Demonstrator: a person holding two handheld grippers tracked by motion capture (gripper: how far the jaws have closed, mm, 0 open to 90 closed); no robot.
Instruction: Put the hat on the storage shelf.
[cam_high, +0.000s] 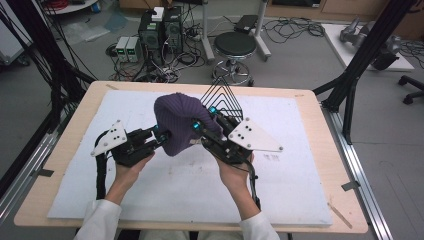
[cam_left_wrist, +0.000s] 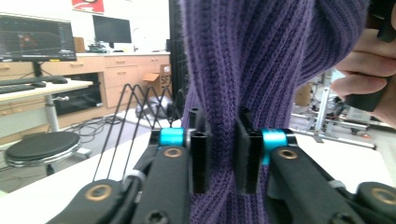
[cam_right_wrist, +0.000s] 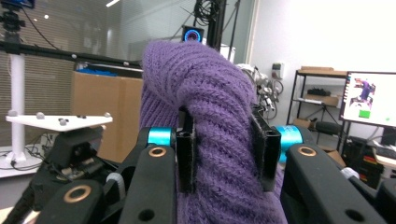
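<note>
A purple knitted hat (cam_high: 177, 117) hangs above the white mat (cam_high: 300, 170), held up between both grippers. My left gripper (cam_high: 161, 135) comes in from the left and is shut on the hat's lower left side; in the left gripper view its pads (cam_left_wrist: 201, 154) pinch a fold of the ribbed knit (cam_left_wrist: 243, 56). From the right, my right gripper (cam_high: 197, 127) is shut on the hat's right side. In the right gripper view its jaws squeeze a thick bunch of the purple knit (cam_right_wrist: 196, 74). The person's hands grasp both gripper bodies near the mat's middle.
A black wire rack (cam_high: 222, 97) stands on the mat just behind the hat and the right gripper. The wooden table's edge (cam_high: 320, 115) frames the mat. Beyond the table, a round stool (cam_high: 235, 45), computer towers (cam_high: 160, 30) and loose cables sit on the floor.
</note>
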